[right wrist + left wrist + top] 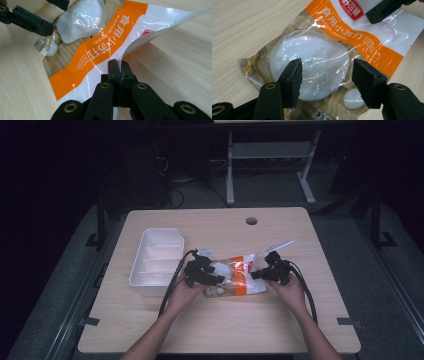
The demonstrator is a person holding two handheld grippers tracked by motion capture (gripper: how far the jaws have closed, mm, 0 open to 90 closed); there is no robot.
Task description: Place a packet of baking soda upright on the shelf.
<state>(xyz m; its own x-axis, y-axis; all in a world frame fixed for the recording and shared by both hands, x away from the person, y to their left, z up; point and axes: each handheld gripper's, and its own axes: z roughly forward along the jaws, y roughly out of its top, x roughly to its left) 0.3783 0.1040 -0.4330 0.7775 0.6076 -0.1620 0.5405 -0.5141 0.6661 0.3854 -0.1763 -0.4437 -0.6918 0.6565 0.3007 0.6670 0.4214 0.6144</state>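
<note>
clear plastic bag (235, 275) with an orange band lies at centre frame on the wooden table (280, 320), right gripper (117, 65) clenched on its edge, left gripper (325, 75) released, jaws apart over the white lump (312, 65) inside.

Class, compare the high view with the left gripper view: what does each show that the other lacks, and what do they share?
High view alone: the white divided tray left of the bag, both forearms, and the round hole in the table. Left gripper view alone: the left gripper with jaws apart over a large white lump inside the bag, and a small lump beside it. Both: the orange-banded bag on the wooden table.
</note>
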